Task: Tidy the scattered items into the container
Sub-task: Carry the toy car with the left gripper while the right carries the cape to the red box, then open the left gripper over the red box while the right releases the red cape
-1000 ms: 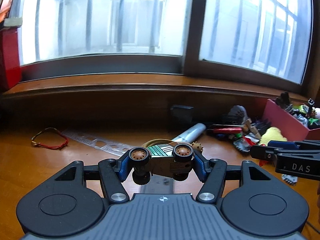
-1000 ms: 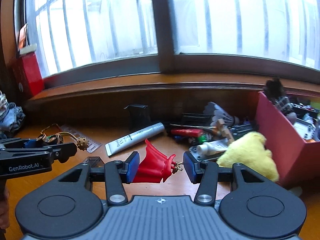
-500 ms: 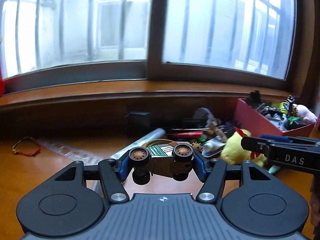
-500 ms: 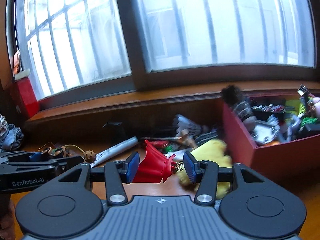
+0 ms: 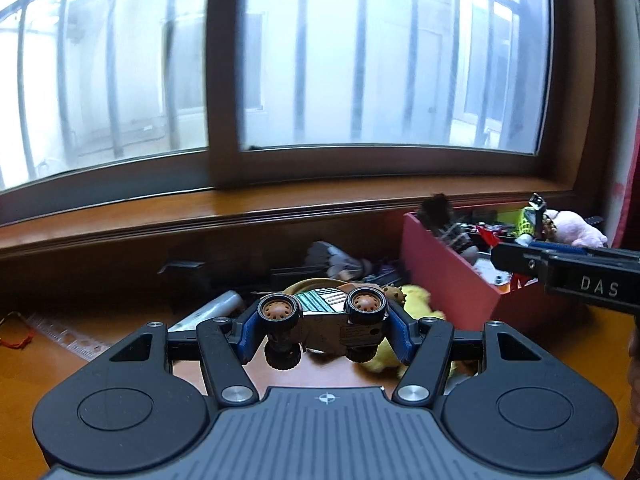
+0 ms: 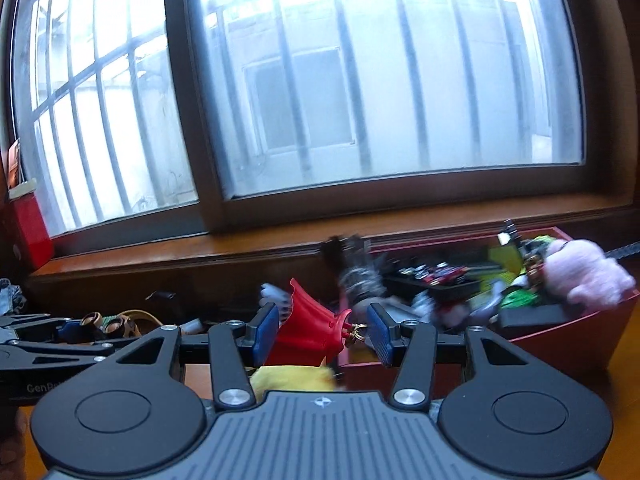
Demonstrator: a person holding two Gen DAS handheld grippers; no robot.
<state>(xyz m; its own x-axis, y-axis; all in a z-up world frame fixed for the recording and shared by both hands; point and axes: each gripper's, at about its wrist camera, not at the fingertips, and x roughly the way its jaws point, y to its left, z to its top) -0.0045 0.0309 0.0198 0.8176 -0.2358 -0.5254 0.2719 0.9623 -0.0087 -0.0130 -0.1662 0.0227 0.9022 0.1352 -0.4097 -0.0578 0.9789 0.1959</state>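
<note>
My left gripper (image 5: 323, 334) is shut on a toy car (image 5: 326, 320) with brown wheels, held upside down above the table. My right gripper (image 6: 323, 334) is shut on a red fan-shaped toy (image 6: 310, 330) with a small gold ring, at the near rim of the red container (image 6: 560, 340). In the left wrist view the red container (image 5: 444, 276) stands to the right, full of toys, and my right gripper (image 5: 520, 262) reaches over it. A yellow plush (image 5: 416, 300) lies below, partly hidden by my left fingers.
A white tube (image 5: 216, 310), a shuttlecock (image 5: 336, 260), a black clip (image 5: 184, 270) and other clutter lie under the window sill. A clear ruler (image 5: 68, 336) and a red string (image 5: 14, 340) lie at the left. A pink plush (image 6: 588, 276) sits in the container.
Both grippers have moved right toward the red container with their toys still held. The container now looms closer in both views, and the right gripper has reached over it.
</note>
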